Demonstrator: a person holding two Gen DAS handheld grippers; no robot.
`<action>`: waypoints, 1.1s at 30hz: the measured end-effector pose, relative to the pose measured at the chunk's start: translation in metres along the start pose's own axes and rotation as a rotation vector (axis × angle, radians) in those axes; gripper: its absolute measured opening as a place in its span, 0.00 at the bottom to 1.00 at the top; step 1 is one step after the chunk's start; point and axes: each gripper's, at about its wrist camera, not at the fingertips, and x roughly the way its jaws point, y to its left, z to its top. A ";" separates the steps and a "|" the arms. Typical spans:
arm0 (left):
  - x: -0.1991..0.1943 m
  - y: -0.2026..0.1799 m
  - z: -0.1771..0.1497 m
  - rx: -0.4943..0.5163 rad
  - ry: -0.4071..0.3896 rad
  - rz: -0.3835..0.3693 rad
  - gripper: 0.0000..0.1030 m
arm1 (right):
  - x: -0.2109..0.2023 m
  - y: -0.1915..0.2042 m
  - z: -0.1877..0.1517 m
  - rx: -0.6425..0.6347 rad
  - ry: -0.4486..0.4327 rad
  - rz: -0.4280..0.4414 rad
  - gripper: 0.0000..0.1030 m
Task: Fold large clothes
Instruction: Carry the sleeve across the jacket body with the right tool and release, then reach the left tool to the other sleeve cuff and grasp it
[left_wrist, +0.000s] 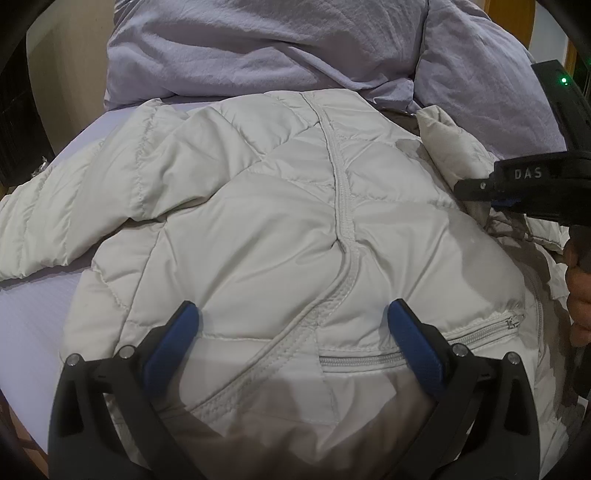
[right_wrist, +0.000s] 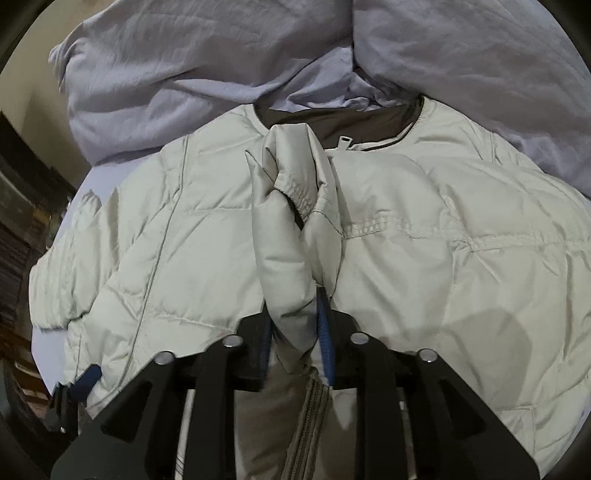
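Observation:
A pale grey-white quilted puffer jacket (left_wrist: 258, 206) lies spread front-up on a lilac bed sheet (left_wrist: 33, 314), zip running down its middle. My left gripper (left_wrist: 293, 314) is open, its blue pads hovering over the jacket's lower front by a pocket zip (left_wrist: 424, 341). My right gripper (right_wrist: 293, 314) is shut on the jacket's sleeve cuff (right_wrist: 291, 206), holding it up over the chest near the collar (right_wrist: 340, 125). The right gripper also shows in the left wrist view (left_wrist: 480, 192), at the right edge.
A crumpled lilac duvet (left_wrist: 258, 48) is piled just behind the jacket; it also shows in the right wrist view (right_wrist: 207, 55). The jacket's other sleeve (left_wrist: 55, 221) lies out to the left. Dark furniture (right_wrist: 18, 221) stands beyond the bed's left edge.

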 end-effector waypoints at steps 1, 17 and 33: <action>0.000 0.000 0.000 0.000 0.001 -0.001 0.98 | -0.003 0.000 0.002 0.007 -0.002 0.013 0.44; 0.000 0.001 0.001 -0.002 0.005 -0.005 0.98 | 0.007 -0.037 0.013 0.073 -0.054 -0.153 0.75; -0.005 0.008 0.004 -0.009 0.015 -0.005 0.98 | -0.002 -0.030 0.010 0.032 -0.044 -0.180 0.80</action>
